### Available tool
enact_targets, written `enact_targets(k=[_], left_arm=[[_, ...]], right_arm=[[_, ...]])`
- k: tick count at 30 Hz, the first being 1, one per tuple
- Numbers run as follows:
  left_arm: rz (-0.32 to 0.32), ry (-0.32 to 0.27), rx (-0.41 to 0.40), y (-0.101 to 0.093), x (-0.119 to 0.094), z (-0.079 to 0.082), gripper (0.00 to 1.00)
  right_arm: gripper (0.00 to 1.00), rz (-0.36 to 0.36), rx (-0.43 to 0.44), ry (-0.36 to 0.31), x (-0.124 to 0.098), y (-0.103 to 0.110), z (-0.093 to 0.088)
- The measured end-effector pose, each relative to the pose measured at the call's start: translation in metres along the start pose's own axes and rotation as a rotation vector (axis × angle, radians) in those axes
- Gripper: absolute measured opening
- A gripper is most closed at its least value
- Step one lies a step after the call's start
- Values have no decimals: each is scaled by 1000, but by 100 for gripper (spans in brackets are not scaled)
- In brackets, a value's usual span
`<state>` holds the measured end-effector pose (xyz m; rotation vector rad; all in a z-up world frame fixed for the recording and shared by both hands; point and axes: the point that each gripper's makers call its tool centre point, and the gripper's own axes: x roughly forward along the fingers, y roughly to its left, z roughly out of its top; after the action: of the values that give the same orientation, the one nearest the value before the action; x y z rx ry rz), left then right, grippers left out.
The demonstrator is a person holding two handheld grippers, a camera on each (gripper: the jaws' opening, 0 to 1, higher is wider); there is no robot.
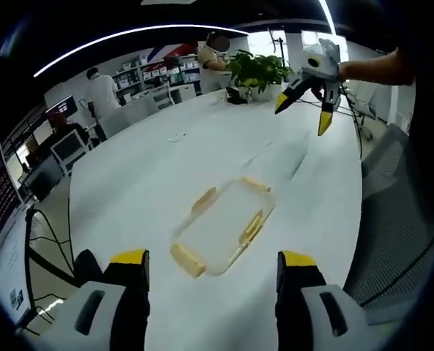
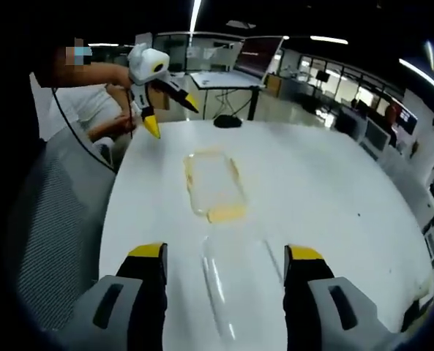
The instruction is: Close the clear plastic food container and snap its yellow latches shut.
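Note:
A clear plastic container part with yellow latches (image 1: 222, 228) (image 2: 213, 183) lies flat on the white table (image 1: 151, 175) (image 2: 334, 190). A second clear part without yellow (image 2: 238, 274) (image 1: 284, 157) lies beside it, toward the right gripper; which one is the lid I cannot tell. My left gripper (image 1: 213, 259) (image 2: 171, 118) is open and held above the table, short of the latched part. My right gripper (image 2: 225, 252) (image 1: 303, 113) is open too, raised over the plain clear part. Neither gripper touches anything.
A potted plant (image 1: 257, 72) stands at one end of the table and a small black object (image 2: 227, 121) at the other. A grey mesh chair (image 1: 399, 212) (image 2: 48, 219) stands along one table edge. People, desks and monitors (image 1: 63, 146) are in the background.

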<state>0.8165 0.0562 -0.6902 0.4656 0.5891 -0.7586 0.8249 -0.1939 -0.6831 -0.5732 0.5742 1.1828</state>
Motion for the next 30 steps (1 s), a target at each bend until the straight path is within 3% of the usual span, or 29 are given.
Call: enact_targets(k=[30], left_arm=[[-188, 139, 216, 20, 45, -23, 56]], right_arm=[[57, 123, -38, 71, 69, -4, 20]])
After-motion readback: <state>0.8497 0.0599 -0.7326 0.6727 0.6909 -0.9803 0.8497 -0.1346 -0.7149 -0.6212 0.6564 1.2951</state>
